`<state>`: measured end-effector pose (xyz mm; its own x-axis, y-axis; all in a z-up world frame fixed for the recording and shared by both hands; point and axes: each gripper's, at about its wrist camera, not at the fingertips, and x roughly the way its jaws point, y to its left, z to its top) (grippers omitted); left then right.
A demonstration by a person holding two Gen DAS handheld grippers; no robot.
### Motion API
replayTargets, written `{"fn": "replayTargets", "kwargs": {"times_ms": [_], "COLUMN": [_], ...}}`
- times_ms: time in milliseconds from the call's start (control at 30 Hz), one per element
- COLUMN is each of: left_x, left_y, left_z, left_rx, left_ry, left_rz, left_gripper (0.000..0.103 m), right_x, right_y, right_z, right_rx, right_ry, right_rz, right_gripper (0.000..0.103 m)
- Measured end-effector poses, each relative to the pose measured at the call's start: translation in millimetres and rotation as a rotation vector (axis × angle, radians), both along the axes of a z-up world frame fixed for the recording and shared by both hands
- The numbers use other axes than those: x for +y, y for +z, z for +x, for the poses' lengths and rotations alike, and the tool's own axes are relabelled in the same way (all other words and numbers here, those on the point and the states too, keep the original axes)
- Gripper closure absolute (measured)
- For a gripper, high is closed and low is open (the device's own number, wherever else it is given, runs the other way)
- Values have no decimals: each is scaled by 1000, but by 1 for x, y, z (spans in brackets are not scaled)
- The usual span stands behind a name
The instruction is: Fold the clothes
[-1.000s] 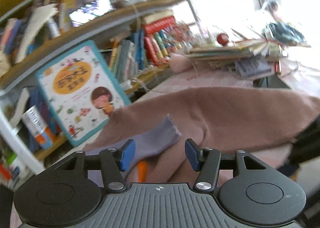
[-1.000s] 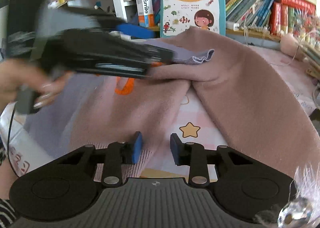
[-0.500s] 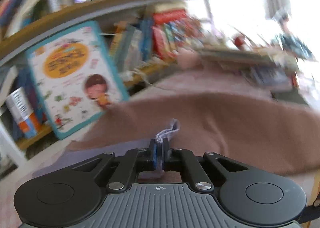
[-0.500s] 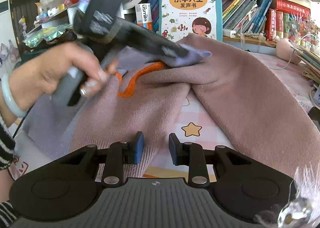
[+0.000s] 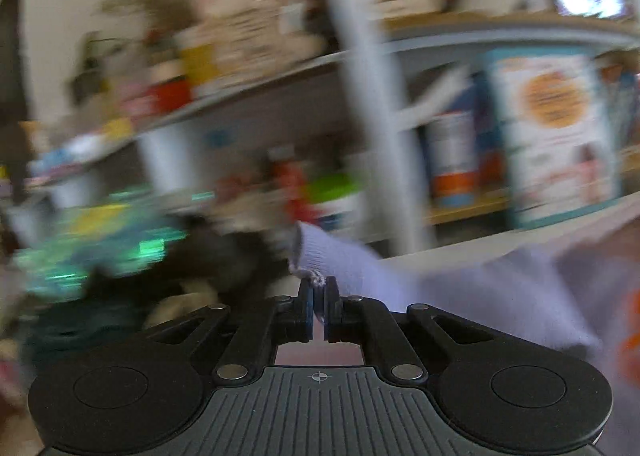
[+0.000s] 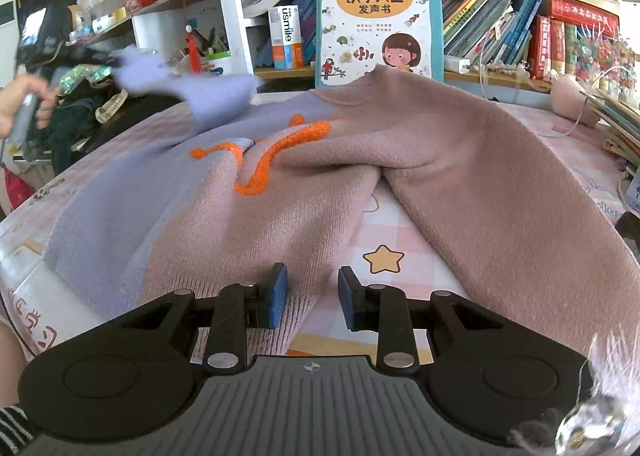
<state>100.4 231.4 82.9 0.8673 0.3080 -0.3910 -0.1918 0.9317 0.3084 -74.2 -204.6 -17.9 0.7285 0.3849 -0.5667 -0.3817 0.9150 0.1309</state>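
Observation:
A pink and lilac sweater (image 6: 440, 159) with an orange stitched motif (image 6: 272, 159) lies spread on the table. My left gripper (image 5: 319, 308) is shut on the cuff of its lilac sleeve (image 5: 340, 260). In the right wrist view that gripper (image 6: 44, 51) is a blur at the far left, and the lilac sleeve (image 6: 188, 87) stretches away from the sweater body in the air. My right gripper (image 6: 312, 298) hovers low over the sweater's near hem. Its pads stand apart and pinch nothing.
A pink checked sheet with a star (image 6: 384, 258) covers the table. Behind it runs a bookshelf with a large children's book (image 6: 376, 19) propped upright. Stacked books (image 6: 616, 119) sit at the right edge, and dark clutter (image 6: 76, 123) at the left.
My left gripper closed on the lilac cuff and swung it fast to the left, lifting the sleeve off the sweater body. The right gripper kept still.

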Motion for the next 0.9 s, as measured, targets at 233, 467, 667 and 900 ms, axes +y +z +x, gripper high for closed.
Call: {"fn": "replayTargets", "kwargs": {"times_ms": [233, 467, 667, 900], "left_x": [61, 64, -2, -101], "left_y": [-15, -27, -30, -53], "left_z": [-1, -2, -53, -135], "left_rx": [44, 80, 99, 135], "left_ry": [143, 157, -78, -366], "left_rz": [41, 4, -163, -214], "left_gripper": [99, 69, 51, 29], "right_x": [2, 2, 1, -12], "right_y": [1, 1, 1, 13], "right_z": [2, 3, 2, -11], "right_rx": [10, 13, 13, -14], "right_ry": [-6, -7, -9, -8], "right_rz": [-11, -13, -6, -20], "right_gripper": [76, 76, 76, 61]}}
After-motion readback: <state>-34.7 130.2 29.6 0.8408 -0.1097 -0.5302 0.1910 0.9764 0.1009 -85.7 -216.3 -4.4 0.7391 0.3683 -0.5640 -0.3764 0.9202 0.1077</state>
